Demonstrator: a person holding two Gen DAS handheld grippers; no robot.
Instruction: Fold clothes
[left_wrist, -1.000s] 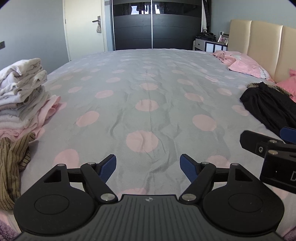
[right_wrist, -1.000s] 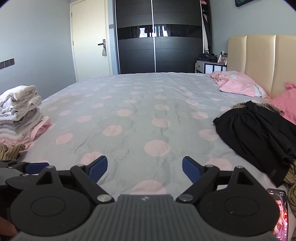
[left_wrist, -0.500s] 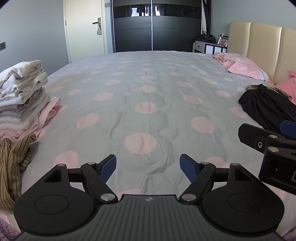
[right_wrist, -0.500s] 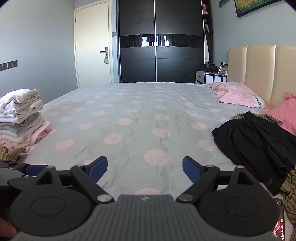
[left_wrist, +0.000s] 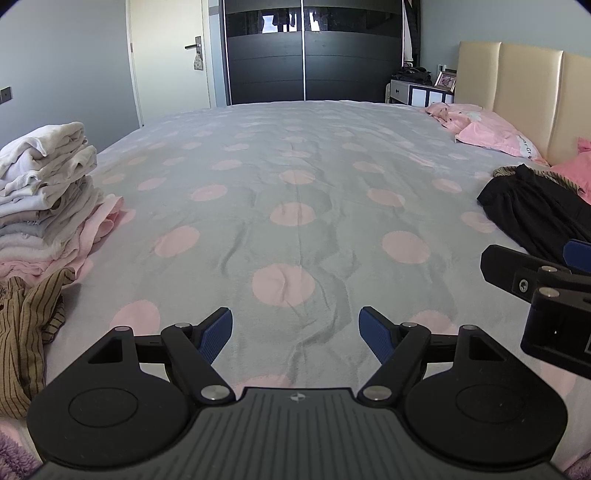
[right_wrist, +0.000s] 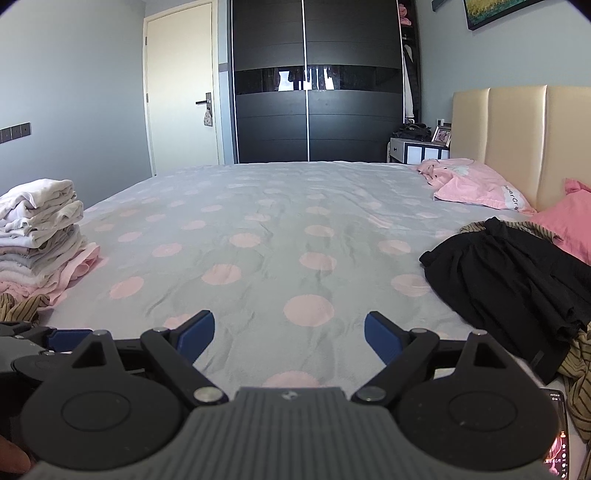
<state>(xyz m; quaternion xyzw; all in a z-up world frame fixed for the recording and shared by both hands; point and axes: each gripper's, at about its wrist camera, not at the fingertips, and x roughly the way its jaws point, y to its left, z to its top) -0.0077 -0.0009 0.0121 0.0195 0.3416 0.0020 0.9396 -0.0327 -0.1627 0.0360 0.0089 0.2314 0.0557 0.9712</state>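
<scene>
My left gripper (left_wrist: 295, 334) is open and empty above the near part of the grey bedspread with pink dots (left_wrist: 295, 184). My right gripper (right_wrist: 289, 338) is open and empty beside it. A crumpled black garment (right_wrist: 517, 280) lies to the right, also in the left wrist view (left_wrist: 535, 214). A stack of folded white and pink clothes (left_wrist: 44, 206) sits at the left, also in the right wrist view (right_wrist: 40, 236). A brown striped garment (left_wrist: 26, 332) lies crumpled near the stack.
Pink pillows (right_wrist: 476, 184) lie against the cream headboard (right_wrist: 517, 140) at the right. A phone (right_wrist: 556, 435) lies at the bed's near right. A second striped garment (right_wrist: 581, 387) is by the black one. A dark wardrobe (right_wrist: 314, 81) and a door (right_wrist: 181, 88) stand beyond the bed.
Both cameras have tilted upward, showing more of the wardrobe and walls. Both grippers stay open and empty.
</scene>
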